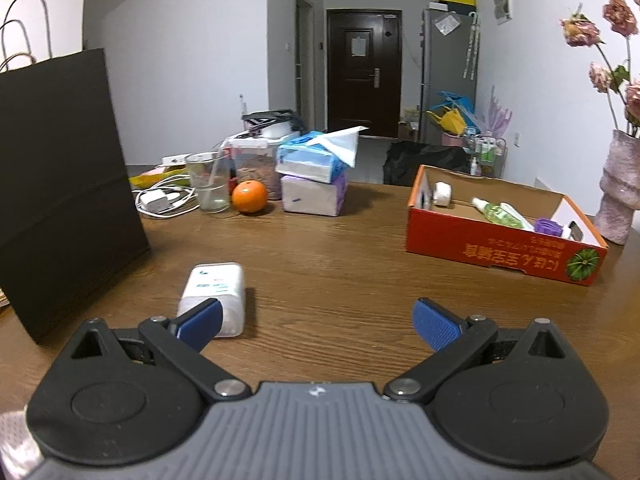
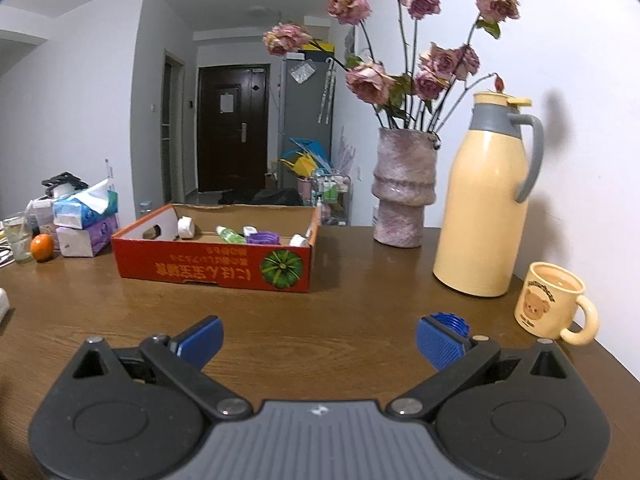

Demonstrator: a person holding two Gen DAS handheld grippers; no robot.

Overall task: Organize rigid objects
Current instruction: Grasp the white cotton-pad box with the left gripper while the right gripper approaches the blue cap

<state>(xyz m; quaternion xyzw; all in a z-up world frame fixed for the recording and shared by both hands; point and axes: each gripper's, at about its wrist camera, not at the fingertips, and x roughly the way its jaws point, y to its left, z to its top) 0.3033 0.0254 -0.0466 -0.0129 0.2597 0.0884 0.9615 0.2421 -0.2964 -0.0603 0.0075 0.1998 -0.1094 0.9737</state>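
Observation:
A white plastic container (image 1: 214,296) with a printed label lies on its side on the wooden table (image 1: 340,264), partly behind my left finger pad. My left gripper (image 1: 316,322) is open and holds nothing. A red cardboard box (image 1: 496,246) at the right holds a white jar (image 1: 442,193), a green bottle (image 1: 498,213) and a purple lid (image 1: 547,226). In the right wrist view the same box (image 2: 212,266) sits ahead left. My right gripper (image 2: 318,338) is open, and a blue ridged cap (image 2: 454,320) shows just behind its right finger.
A black paper bag (image 1: 64,184) stands at the left. Tissue packs (image 1: 314,176), an orange (image 1: 249,196), a glass (image 1: 208,184) and cables (image 1: 164,200) crowd the far side. A vase of dried roses (image 2: 404,192), a yellow thermos (image 2: 486,196) and a bear mug (image 2: 554,300) stand at the right.

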